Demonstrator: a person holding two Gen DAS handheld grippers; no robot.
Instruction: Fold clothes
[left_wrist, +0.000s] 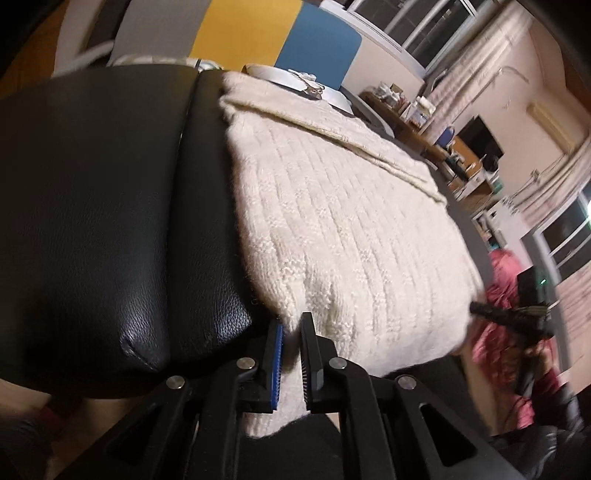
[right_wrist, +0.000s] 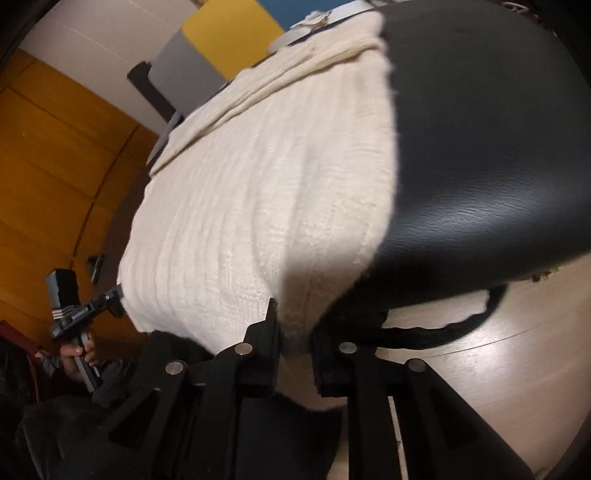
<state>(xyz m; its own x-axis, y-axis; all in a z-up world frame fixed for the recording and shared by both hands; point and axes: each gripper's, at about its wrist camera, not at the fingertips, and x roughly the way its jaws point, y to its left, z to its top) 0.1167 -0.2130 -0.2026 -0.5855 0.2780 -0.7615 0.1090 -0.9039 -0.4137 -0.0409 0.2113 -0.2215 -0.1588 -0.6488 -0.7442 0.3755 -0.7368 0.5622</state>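
Left wrist view. Sweater (left_wrist: 332, 221), cream ribbed knit, lay flat on the black padded seat (left_wrist: 110, 203), its near hem hanging over the seat's front edge. My left gripper (left_wrist: 292, 332) had its jaws nearly closed on the near left corner of that hem, knit pinched between the blue-padded finger and its partner. The right gripper (left_wrist: 517, 317) appeared at the far right, at the opposite corner; its jaws could not be read from here. I judged the step to be a lengthwise fold, hem carried toward the collar. Done well, it needed both corners lifted together and level, so the loose knit would not sag or stretch between them.

Right wrist view. Here my right gripper (right_wrist: 293, 325) was closed to a narrow gap on the near right corner of the sweater (right_wrist: 258, 184), just where it met the seat (right_wrist: 498, 147). Bare seat lay to the right and pale floor (right_wrist: 498, 369) below. A white round table (right_wrist: 295, 35) stood just beyond the collar, so I judged forward room limited.
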